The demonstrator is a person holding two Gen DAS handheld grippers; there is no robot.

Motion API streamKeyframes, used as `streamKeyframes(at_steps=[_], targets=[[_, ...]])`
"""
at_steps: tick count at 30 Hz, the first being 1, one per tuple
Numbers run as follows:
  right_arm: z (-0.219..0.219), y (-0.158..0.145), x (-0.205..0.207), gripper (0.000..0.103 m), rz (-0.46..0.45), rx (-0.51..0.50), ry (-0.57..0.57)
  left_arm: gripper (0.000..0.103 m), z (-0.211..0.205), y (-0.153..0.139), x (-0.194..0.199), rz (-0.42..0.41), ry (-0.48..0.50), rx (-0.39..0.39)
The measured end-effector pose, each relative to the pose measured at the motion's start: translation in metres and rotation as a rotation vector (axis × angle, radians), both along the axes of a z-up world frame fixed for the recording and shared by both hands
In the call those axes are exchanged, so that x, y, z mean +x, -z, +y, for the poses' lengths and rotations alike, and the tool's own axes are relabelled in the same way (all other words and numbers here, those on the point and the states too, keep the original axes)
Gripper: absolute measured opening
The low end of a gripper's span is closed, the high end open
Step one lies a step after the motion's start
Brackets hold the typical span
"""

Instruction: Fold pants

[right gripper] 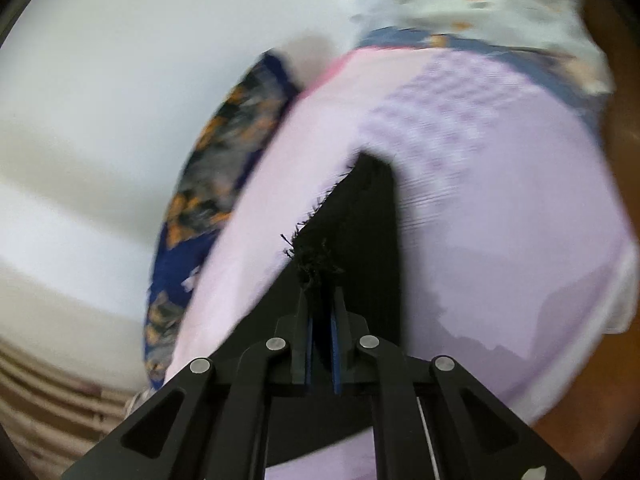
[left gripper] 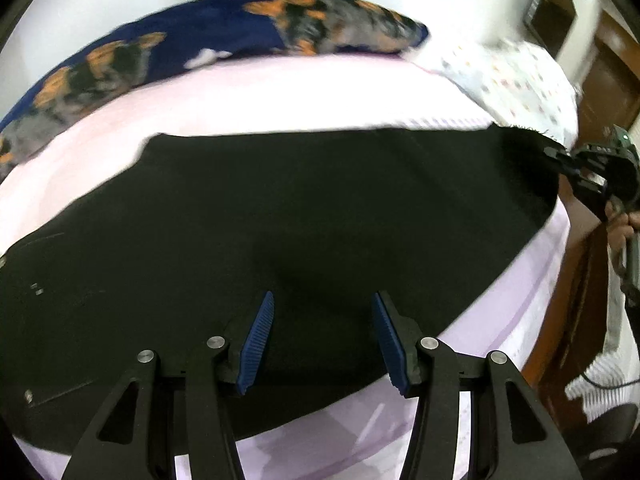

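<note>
Black pants [left gripper: 304,208] lie spread flat across a bed with a pale pink sheet [left gripper: 280,100]. My left gripper [left gripper: 323,300] is open just above the near edge of the pants, with blue pads [left gripper: 258,340] apart and nothing between them. My right gripper [right gripper: 321,296] is shut on the frayed hem of the black pants [right gripper: 360,240] and shows in the left wrist view [left gripper: 560,156] at the far right corner of the pants.
A dark blue blanket with orange and grey patches [left gripper: 200,40] lies along the far side of the bed by a white wall. A white dotted pillow [left gripper: 512,76] sits at the far right. Brown wooden furniture [left gripper: 608,80] stands right of the bed.
</note>
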State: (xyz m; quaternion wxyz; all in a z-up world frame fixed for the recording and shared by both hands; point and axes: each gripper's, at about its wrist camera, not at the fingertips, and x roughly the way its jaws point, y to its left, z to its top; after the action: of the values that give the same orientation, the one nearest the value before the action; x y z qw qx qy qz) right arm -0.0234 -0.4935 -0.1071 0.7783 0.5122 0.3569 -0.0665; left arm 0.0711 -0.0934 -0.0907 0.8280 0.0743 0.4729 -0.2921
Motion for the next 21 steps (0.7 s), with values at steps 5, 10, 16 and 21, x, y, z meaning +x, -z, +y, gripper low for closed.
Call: streamKeyframes(at_steps=[5,10,16,21], targets=[[0.071,-0.028,0.054,0.008,-0.076,0.035,-0.203,0.052,0.038,-0.012,0.006,-0.024,-0.093,-0.036],[0.166,-0.033,0.094,0.008,-0.095,0.073,-0.45,0.052,0.077,-0.021,0.007,-0.038,-0.182,-0.077],[0.264,-0.012,0.105,0.008,-0.02,0.052,-0.719,0.052,0.111,-0.022,0.006,-0.036,-0.241,-0.108],[0.306,0.009,0.104,0.018,0.061,-0.048,-0.846,0.052,0.119,-0.018,0.005,-0.013,-0.249,-0.137]])
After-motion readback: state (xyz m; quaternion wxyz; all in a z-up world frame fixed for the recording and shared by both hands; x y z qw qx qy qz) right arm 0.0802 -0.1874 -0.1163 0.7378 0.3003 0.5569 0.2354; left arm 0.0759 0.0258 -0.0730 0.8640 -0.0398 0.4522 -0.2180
